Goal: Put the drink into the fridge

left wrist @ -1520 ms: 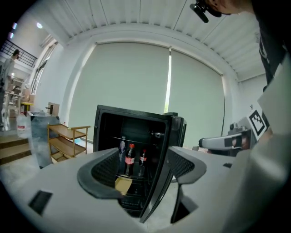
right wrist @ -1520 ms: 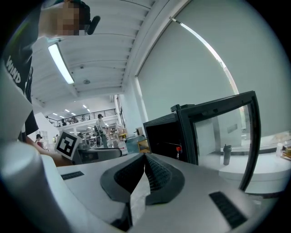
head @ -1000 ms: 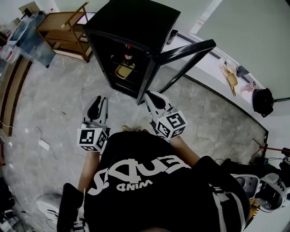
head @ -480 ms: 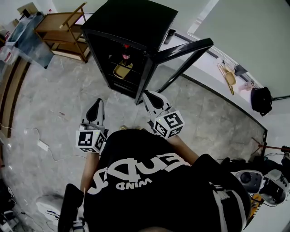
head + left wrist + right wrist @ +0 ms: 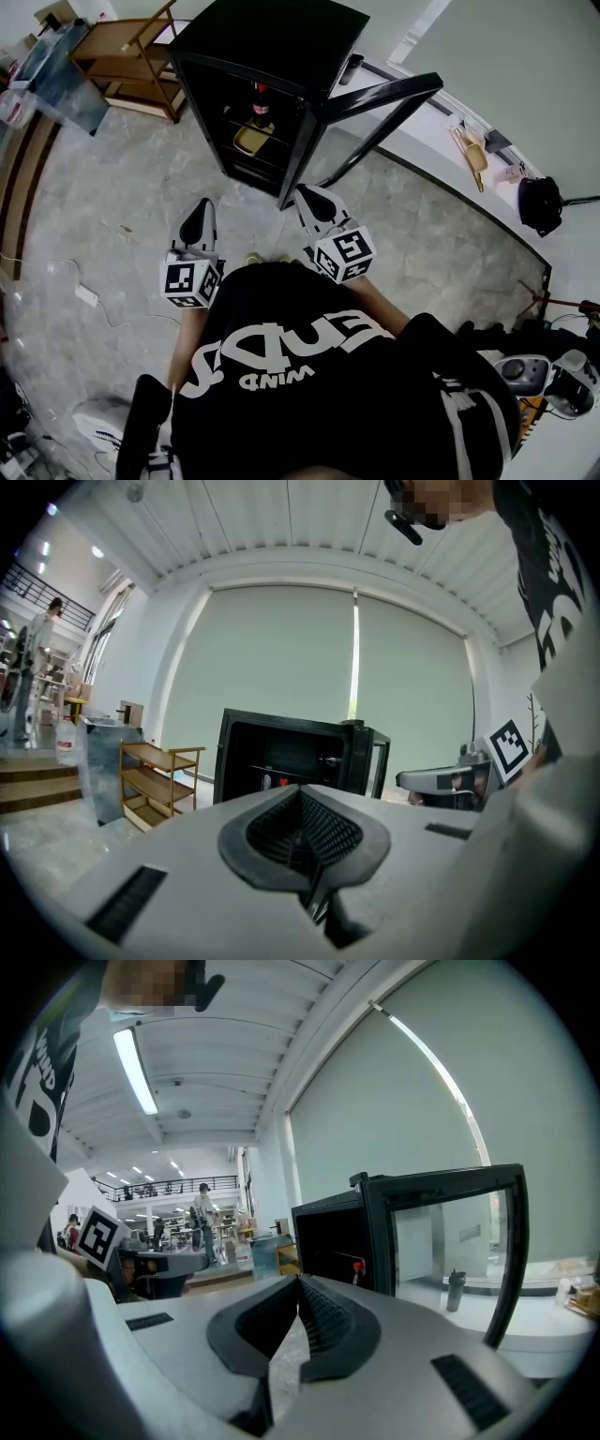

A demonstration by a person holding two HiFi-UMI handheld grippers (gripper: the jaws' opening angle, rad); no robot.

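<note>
Standing in the open fridge: the drink, both tools shut and empty

The drink (image 5: 260, 101) – a dark bottle with a red cap – stands upright on a shelf inside the black fridge (image 5: 272, 37), with a yellowish tray (image 5: 250, 138) on the shelves just in front of it. The fridge door (image 5: 380, 94) hangs wide open to the right, its glass pane showing in the right gripper view. Nothing stands between the fridge mouth and the two tools. The left gripper (image 5: 201, 208) and right gripper (image 5: 306, 195) hover over the floor in front of the fridge, apart from each other – each with its jaws pressed together and nothing between them.

Left of the fridge stands a wooden rack (image 5: 131, 56). A white ledge (image 5: 441, 159) runs along the wall on the right, carrying a yellow scoop (image 5: 473, 155); a black bag (image 5: 542, 206) lies further along. The floor (image 5: 112, 187) is grey marbled tile, with a white power strip (image 5: 86, 295) and its cable at the left.
</note>
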